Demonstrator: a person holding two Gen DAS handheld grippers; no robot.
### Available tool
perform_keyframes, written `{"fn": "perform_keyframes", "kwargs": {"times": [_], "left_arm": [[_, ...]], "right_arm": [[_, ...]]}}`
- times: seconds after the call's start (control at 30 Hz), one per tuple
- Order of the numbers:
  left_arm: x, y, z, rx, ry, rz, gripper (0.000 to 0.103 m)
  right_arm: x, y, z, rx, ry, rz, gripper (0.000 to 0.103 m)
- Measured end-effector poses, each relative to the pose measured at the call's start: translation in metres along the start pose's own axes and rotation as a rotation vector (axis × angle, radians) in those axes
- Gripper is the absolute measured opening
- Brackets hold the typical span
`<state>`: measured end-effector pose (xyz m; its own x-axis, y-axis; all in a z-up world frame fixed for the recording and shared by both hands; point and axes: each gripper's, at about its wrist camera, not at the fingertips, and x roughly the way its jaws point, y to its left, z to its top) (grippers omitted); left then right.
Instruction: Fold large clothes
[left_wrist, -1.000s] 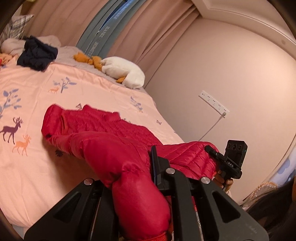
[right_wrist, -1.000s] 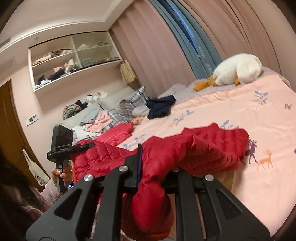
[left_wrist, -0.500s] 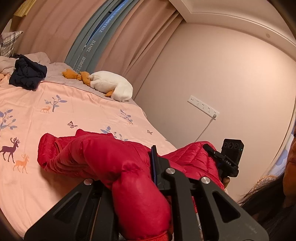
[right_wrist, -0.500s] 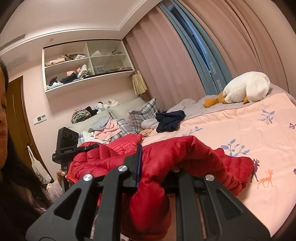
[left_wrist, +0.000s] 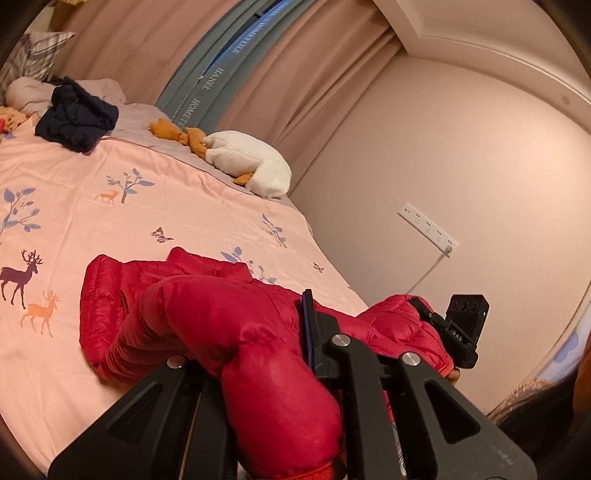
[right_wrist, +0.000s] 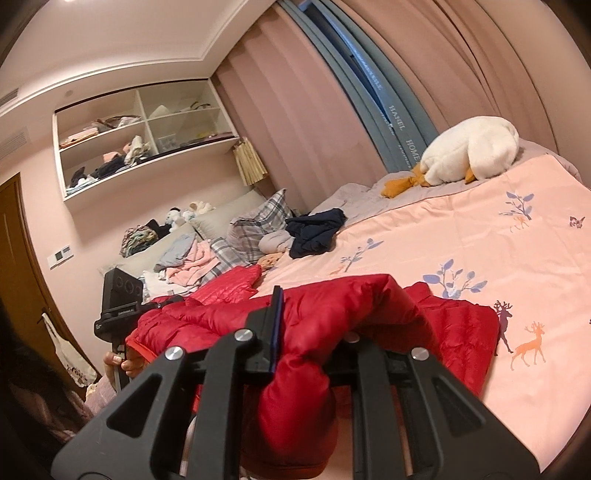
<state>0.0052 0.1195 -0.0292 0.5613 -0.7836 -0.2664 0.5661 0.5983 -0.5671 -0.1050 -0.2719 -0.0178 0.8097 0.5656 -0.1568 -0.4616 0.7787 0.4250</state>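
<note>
The red jacket (left_wrist: 207, 317) lies on the pink bed (left_wrist: 110, 229), at the edge nearest the person, well apart from the white plush goose (left_wrist: 247, 166) by the curtain. Both grippers are clamped on it: the left gripper (left_wrist: 273, 354) has its fingers closed on a puffy red fold, and the right gripper (right_wrist: 306, 350) pinches another fold the same way.

Compared with a second ago, the jacket looks more bunched. Its far end has drawn in toward the near edge of the bed and no longer reaches as far toward the goose, and the padded hump between the two grips stands higher. Both hands have shifted sideways with the cloth.

This reads as the near part being carried over the rest to make a fold. The fold is under way, not laid flat yet; the lifted part will need lowering and smoothing.
</note>
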Motion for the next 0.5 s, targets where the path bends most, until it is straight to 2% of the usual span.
{"fn": "perform_keyframes", "kwargs": {"times": [0.5], "left_arm": [[0.039, 0.031, 0.016, -0.061, -0.009, 0.109, 0.011]], "right_arm": [[0.037, -0.054, 0.0, 0.101, 0.017, -0.127, 0.015]]}}
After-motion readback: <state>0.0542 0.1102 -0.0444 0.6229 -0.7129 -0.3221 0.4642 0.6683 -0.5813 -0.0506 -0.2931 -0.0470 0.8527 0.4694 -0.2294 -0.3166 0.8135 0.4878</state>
